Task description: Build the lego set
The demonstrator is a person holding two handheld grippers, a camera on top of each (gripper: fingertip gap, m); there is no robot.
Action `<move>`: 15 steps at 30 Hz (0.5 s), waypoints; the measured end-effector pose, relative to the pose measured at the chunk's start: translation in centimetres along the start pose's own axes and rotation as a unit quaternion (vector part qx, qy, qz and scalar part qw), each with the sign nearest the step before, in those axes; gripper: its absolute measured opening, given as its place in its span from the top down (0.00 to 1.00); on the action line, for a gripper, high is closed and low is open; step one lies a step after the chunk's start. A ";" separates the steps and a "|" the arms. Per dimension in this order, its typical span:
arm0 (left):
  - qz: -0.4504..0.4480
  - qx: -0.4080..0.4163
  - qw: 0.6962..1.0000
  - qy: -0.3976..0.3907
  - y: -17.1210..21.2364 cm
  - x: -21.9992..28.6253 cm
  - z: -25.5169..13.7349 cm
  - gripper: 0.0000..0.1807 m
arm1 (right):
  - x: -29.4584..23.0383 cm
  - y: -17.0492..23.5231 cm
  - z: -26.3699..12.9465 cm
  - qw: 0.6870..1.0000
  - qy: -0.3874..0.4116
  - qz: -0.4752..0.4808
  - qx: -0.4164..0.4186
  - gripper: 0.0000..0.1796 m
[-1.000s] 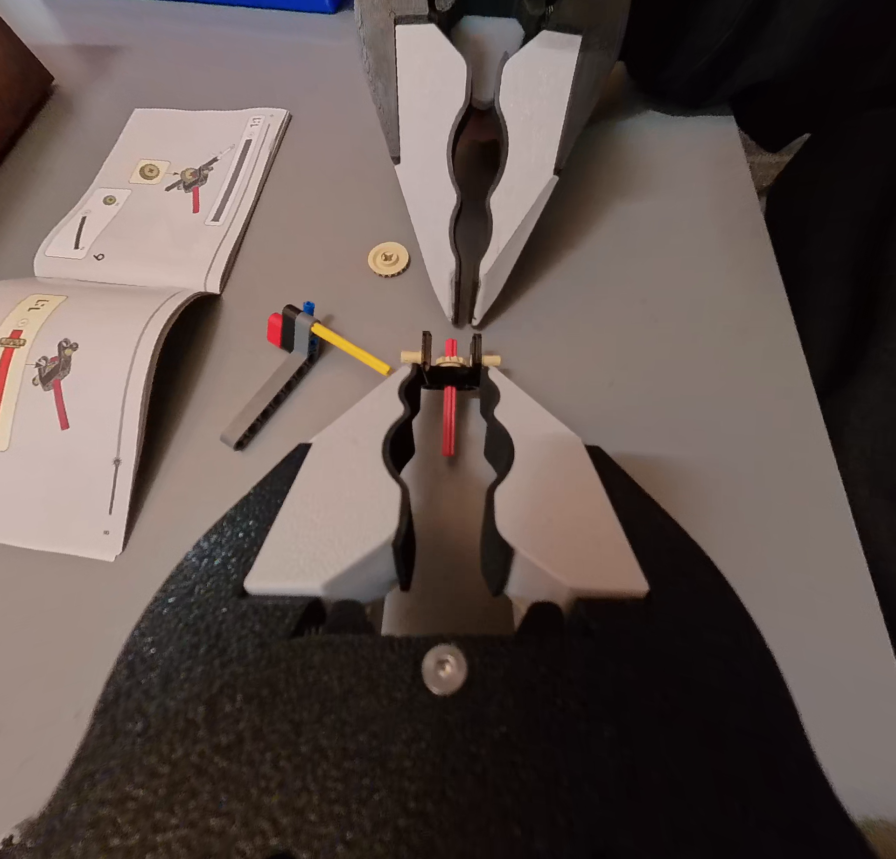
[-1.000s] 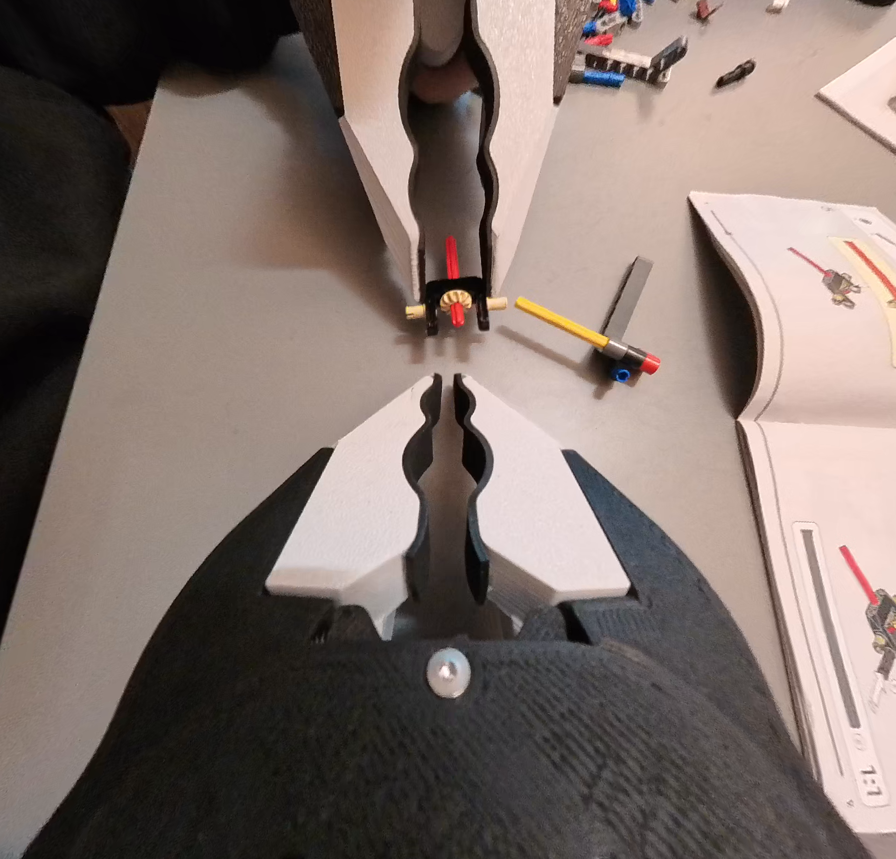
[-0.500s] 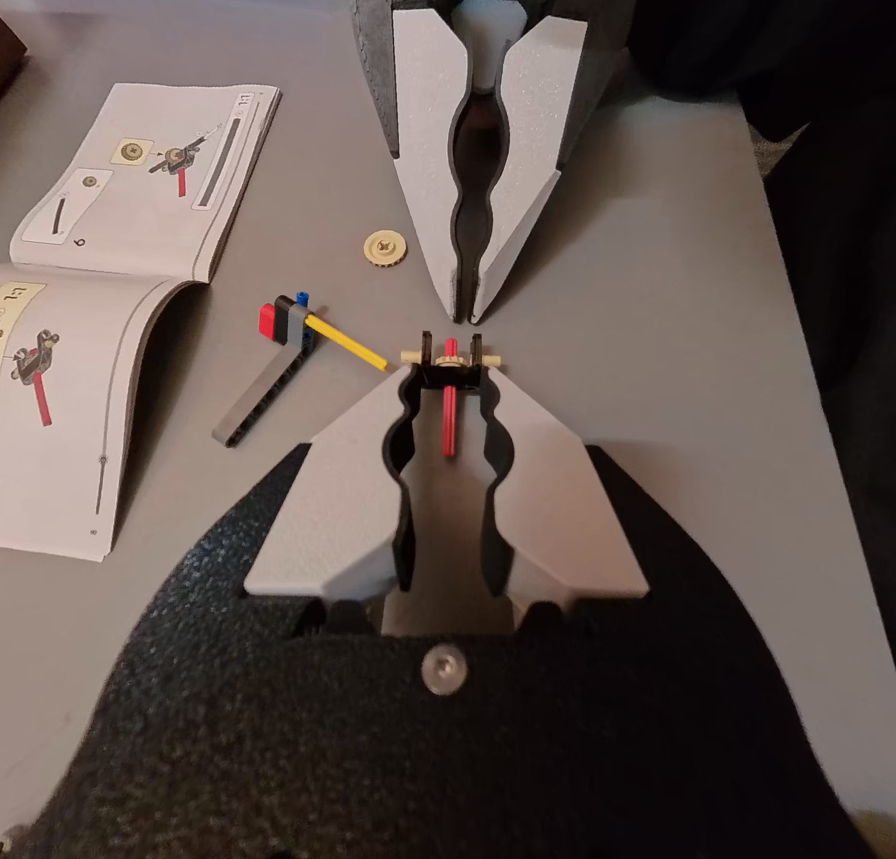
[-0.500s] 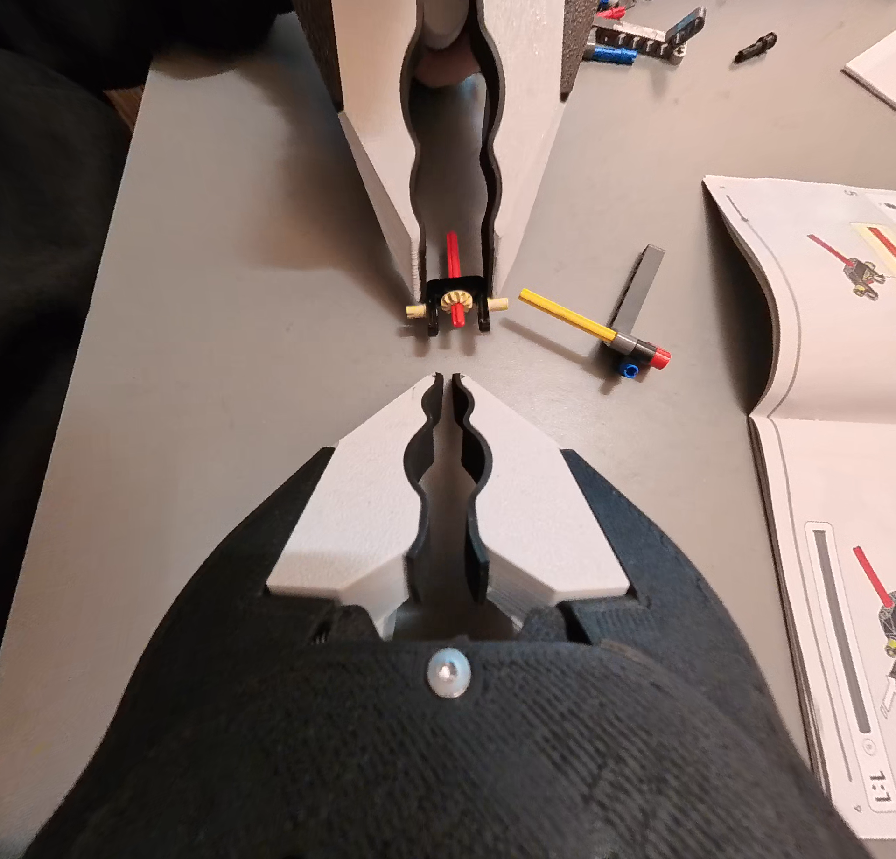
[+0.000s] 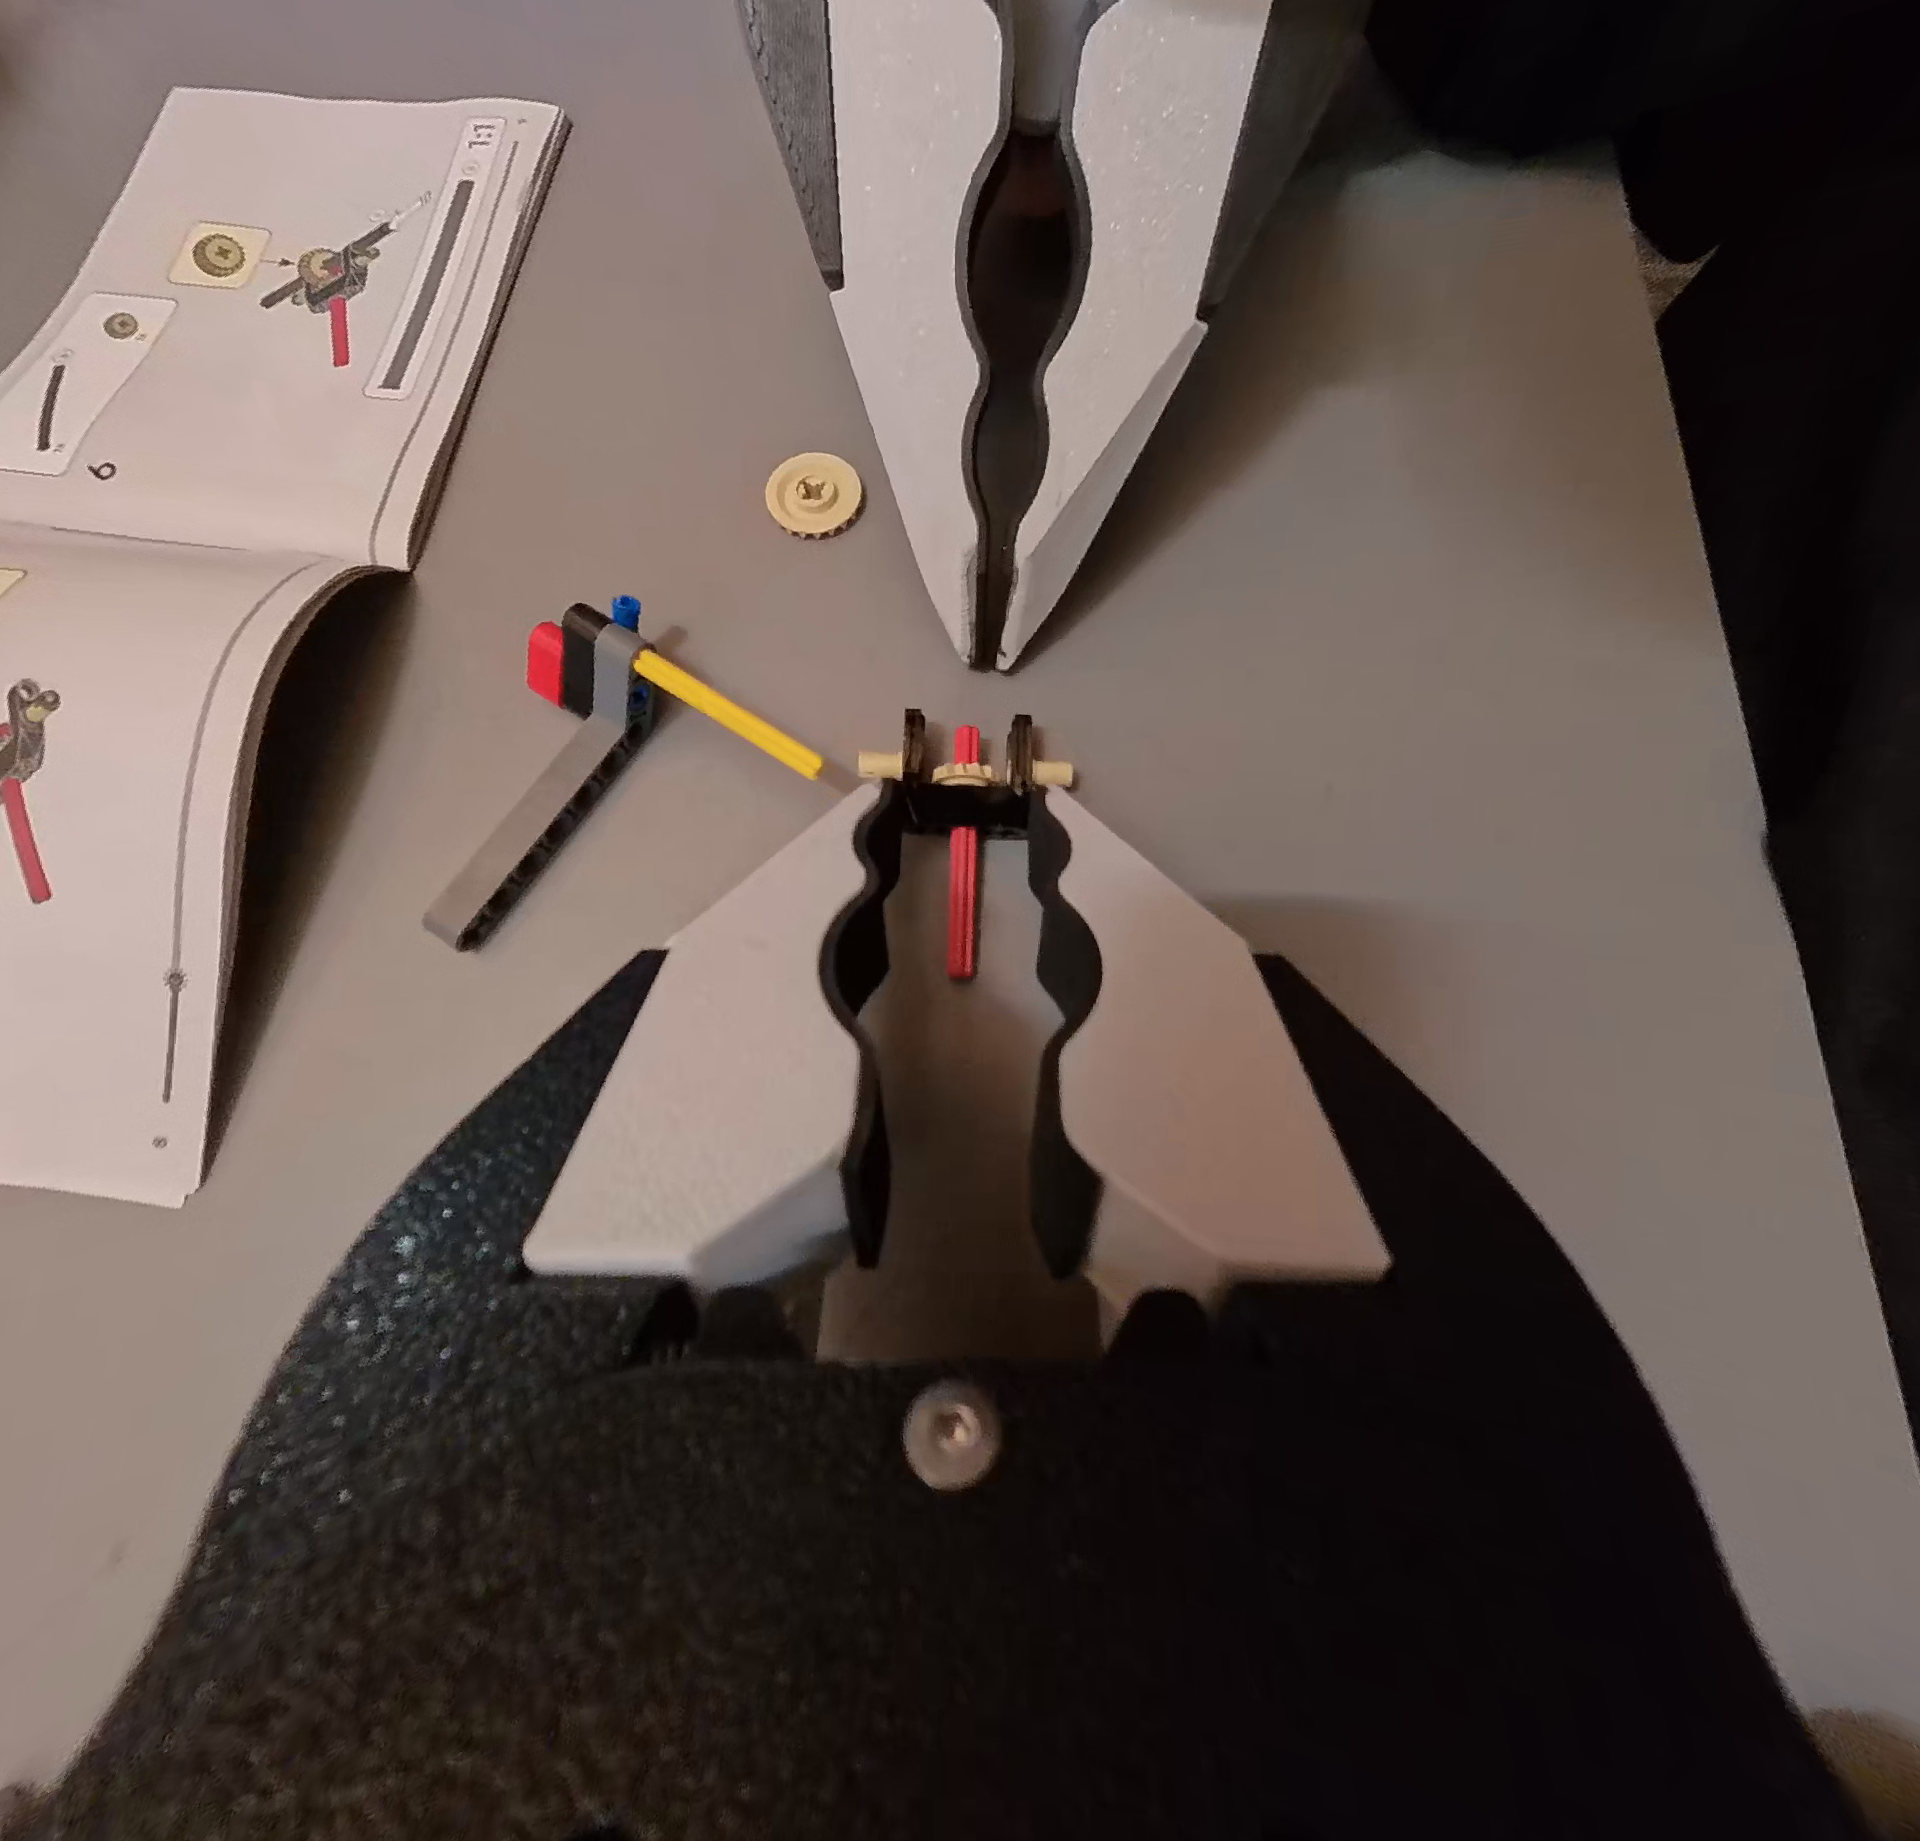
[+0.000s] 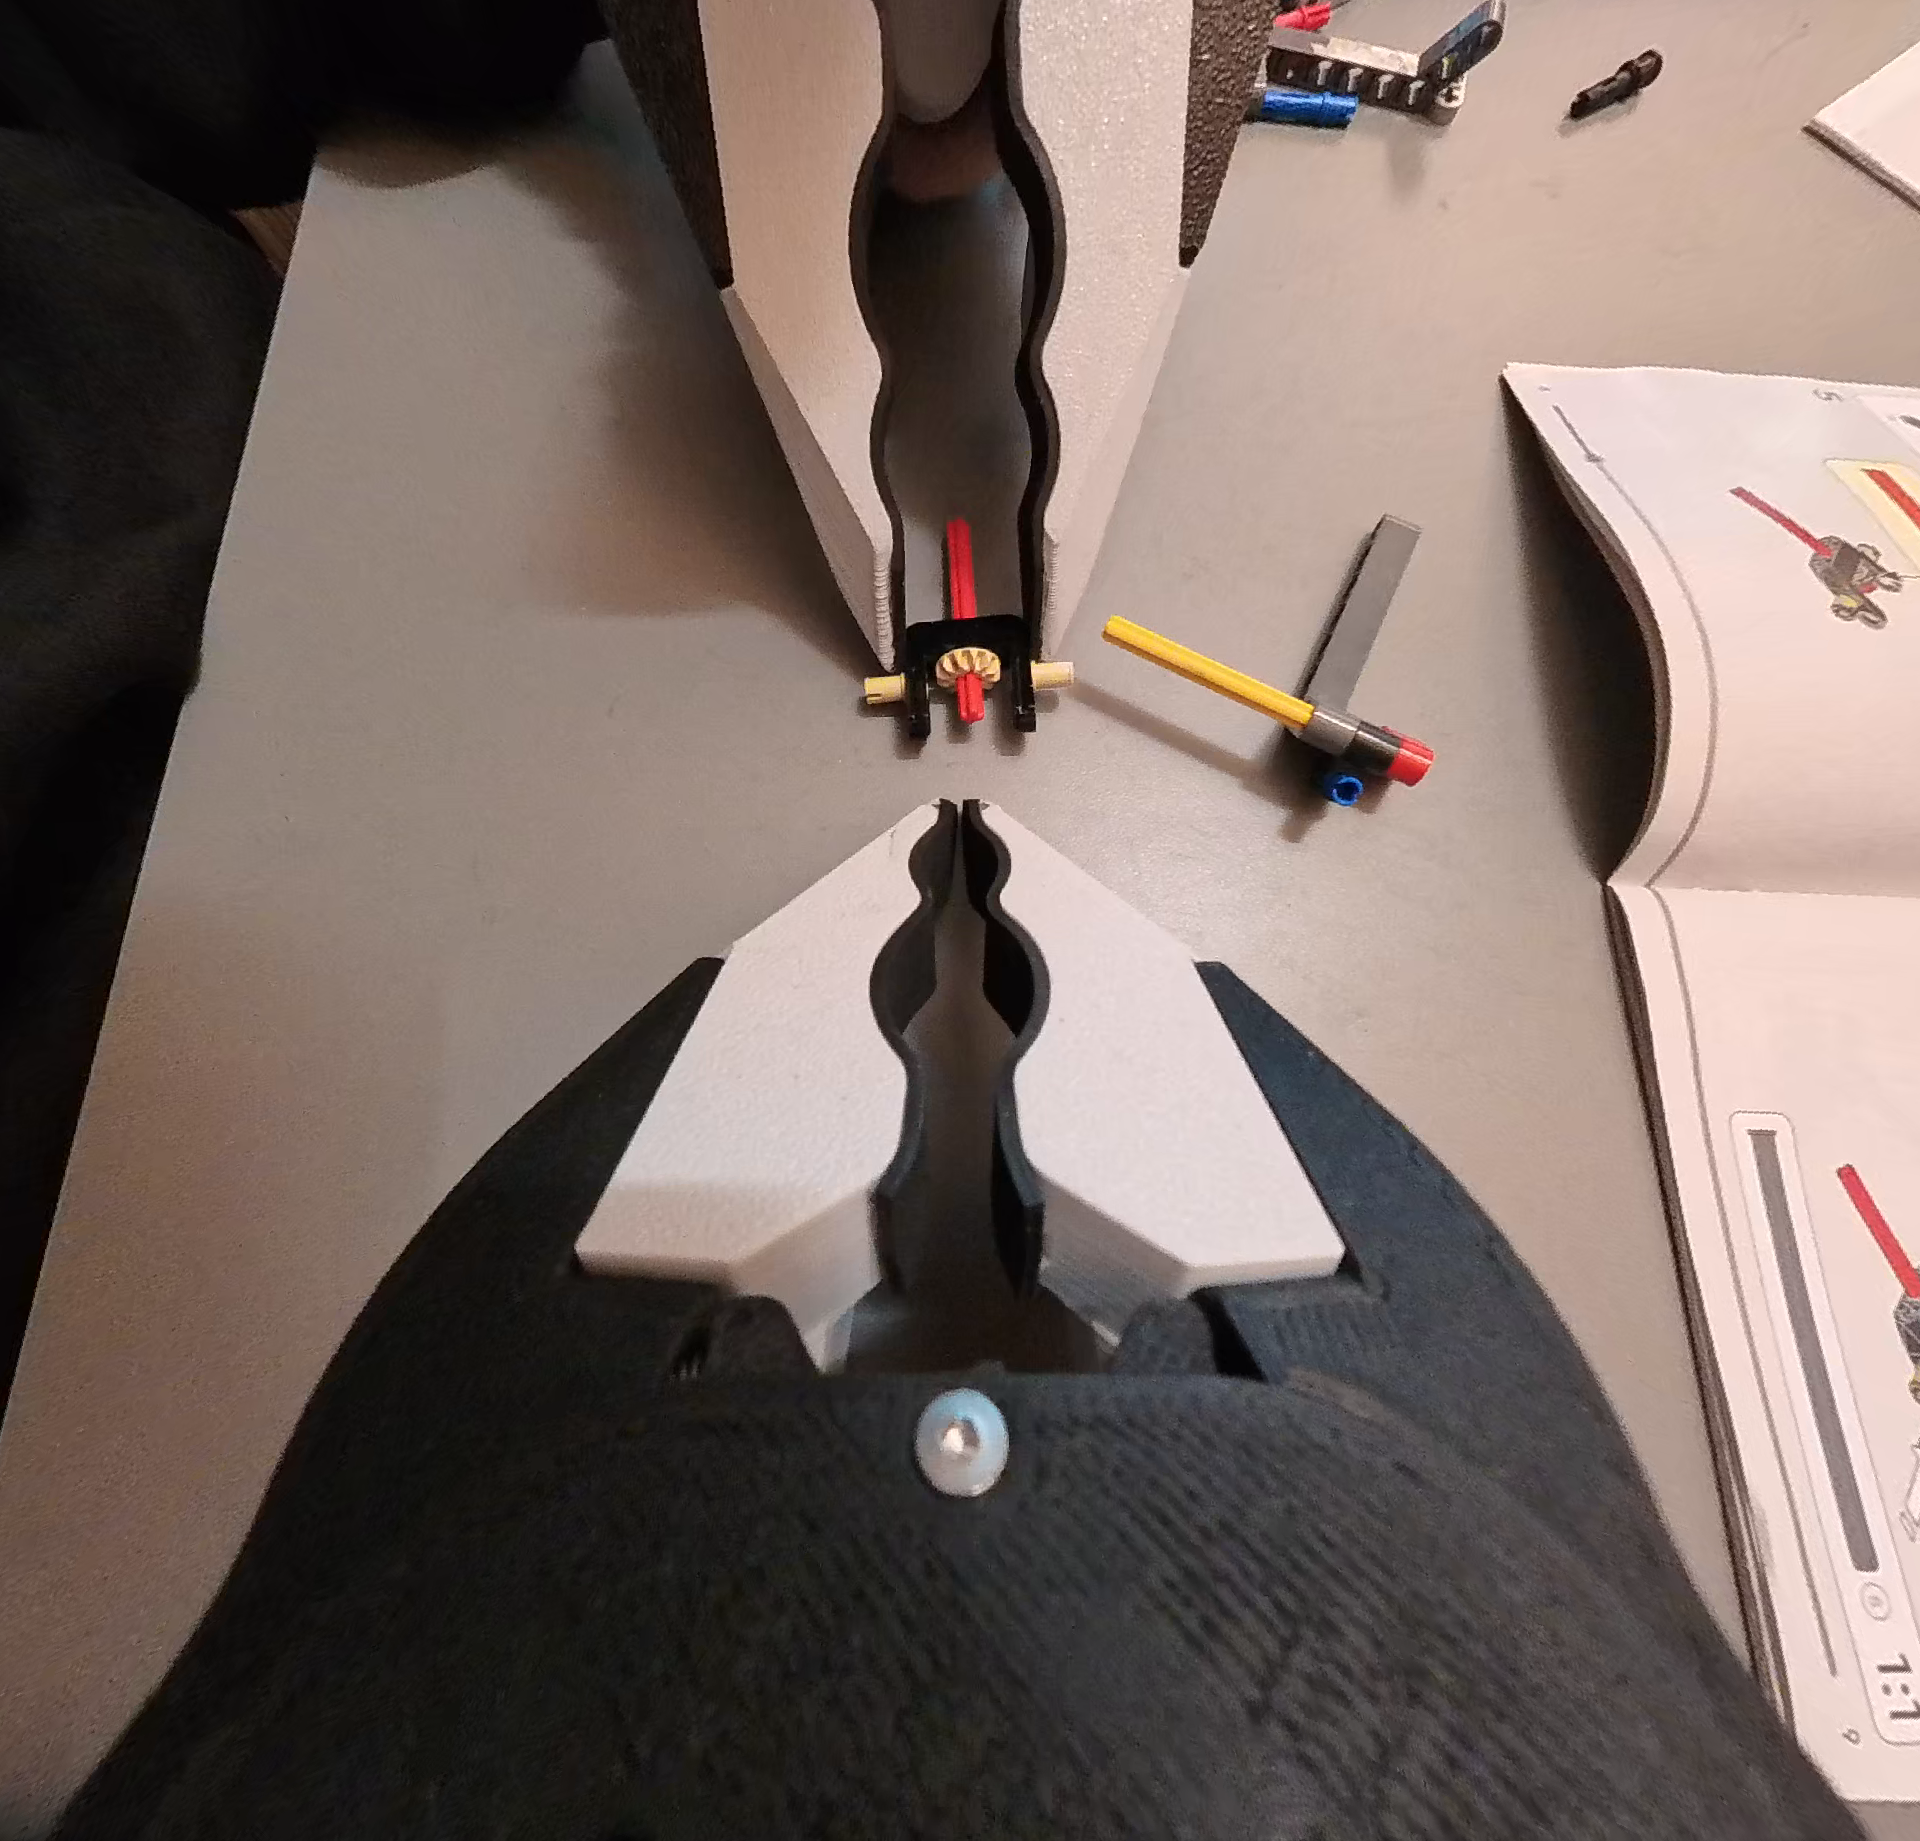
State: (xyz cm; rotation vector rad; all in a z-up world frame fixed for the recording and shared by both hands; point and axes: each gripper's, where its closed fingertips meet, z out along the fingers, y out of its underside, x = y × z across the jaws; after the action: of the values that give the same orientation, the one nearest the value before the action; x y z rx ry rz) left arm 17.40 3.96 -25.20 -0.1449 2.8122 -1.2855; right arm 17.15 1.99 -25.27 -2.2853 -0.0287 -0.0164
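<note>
Black bracket assembly (image 5: 966, 804) stays clamped at the left gripper's (image 5: 966, 815) tips above the grey table (image 5: 1351, 752); the right gripper (image 6: 961, 804), just opposite, has narrowed nearly shut, empty.

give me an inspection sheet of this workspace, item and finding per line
surface: grey table, flat, edge toward the person.
job's things: black bracket with red rod and tan gear; tan gear wheel loose; grey beam with yellow rod; open booklet.
clutter: loose pieces pile at far side.
grippers: left tool shut on black bracket; right tool shut, empty, facing the bracket, apart from it.
cables: nothing seen.
surroundings: dark clothing at table edge.
</note>
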 end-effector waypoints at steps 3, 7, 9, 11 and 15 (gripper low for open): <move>0.000 0.000 1.000 -0.001 0.0 0.0 0.0 0.88 | 0.0 0.0 0.0 1.000 -0.001 0.001 0.000 1.00; 0.001 0.000 1.000 -0.001 0.0 0.0 0.0 0.88 | 0.0 0.0 0.0 1.000 -0.002 0.002 0.000 1.00; 0.002 0.000 1.000 -0.001 0.0 0.0 0.0 0.88 | 0.0 0.0 0.0 1.000 -0.002 0.003 0.000 1.00; 0.002 0.000 1.000 -0.001 0.0 0.0 0.0 0.88 | 0.0 0.0 0.0 1.000 -0.003 0.003 0.000 1.00; 0.003 0.000 1.000 0.000 0.0 0.0 0.0 0.88 | 0.0 0.0 0.0 1.000 -0.002 0.004 0.000 1.00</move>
State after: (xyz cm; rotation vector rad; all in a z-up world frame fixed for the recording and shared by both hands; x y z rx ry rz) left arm 17.36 3.94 -25.22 -0.1369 2.8099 -1.2840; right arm 17.18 1.99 -25.29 -2.2855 -0.0222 -0.0071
